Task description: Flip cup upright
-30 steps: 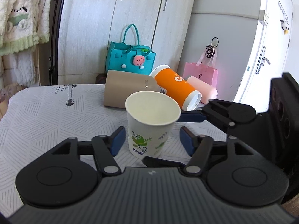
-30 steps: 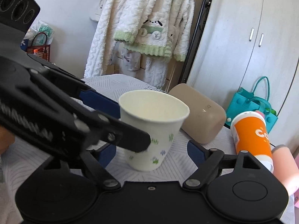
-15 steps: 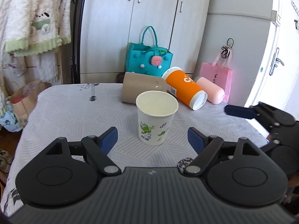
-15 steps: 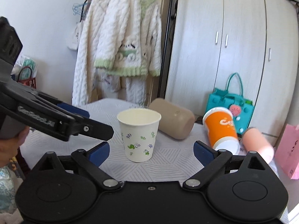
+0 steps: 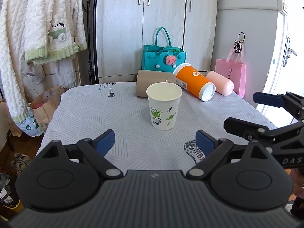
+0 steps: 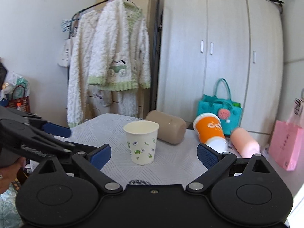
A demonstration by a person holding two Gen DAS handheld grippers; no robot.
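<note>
One white paper cup [image 5: 164, 106] with green leaf prints stands upright, mouth up, near the middle of a table under a grey patterned tablecloth [image 5: 91, 114]. Behind it three cups lie on their sides in a row: a beige cup [image 5: 152, 79], an orange cup [image 5: 194, 83] with a white rim, and a pink cup [image 5: 220, 82]. The left gripper [image 5: 154, 140] sits short of the paper cup, jaws spread wide and holding nothing; the right gripper [image 6: 153, 154] is likewise wide apart and empty, well clear of the cup. Two bags, one teal tote [image 5: 164, 59] and one pink gift bag [image 5: 230, 76], stand before the wardrobe [image 5: 161, 19].
</note>
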